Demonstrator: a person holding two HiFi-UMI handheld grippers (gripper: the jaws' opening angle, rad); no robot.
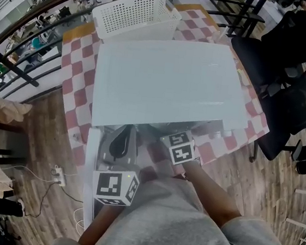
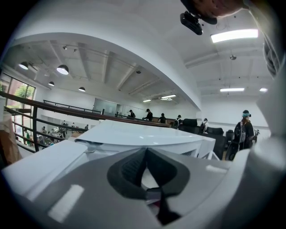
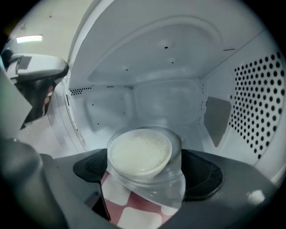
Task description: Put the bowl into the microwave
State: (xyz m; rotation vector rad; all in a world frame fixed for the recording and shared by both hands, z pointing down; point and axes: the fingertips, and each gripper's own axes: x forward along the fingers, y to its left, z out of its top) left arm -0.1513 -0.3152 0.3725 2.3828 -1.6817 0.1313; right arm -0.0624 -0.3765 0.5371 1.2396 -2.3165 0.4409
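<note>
A clear glass bowl point(image 3: 140, 154) with a white bowl of white food inside sits between the jaws of my right gripper point(image 3: 146, 172). The dark pads press on its two sides. It hangs over the red-checked cloth, right at the mouth of the white microwave cavity point(image 3: 165, 98). In the head view the microwave point(image 1: 168, 82) stands on the table and its door point(image 1: 91, 156) is swung open at the left. My right gripper's marker cube point(image 1: 180, 148) shows at the opening, with its jaws hidden under the top. My left gripper point(image 2: 146, 151) is shut beside the door, its pads touching.
A white perforated basket point(image 1: 137, 14) stands behind the microwave. The red-checked tablecloth point(image 1: 75, 83) covers the table. Black office chairs point(image 1: 289, 80) crowd the right side. A railing runs at the left, and a power strip point(image 1: 59, 175) lies on the wood floor.
</note>
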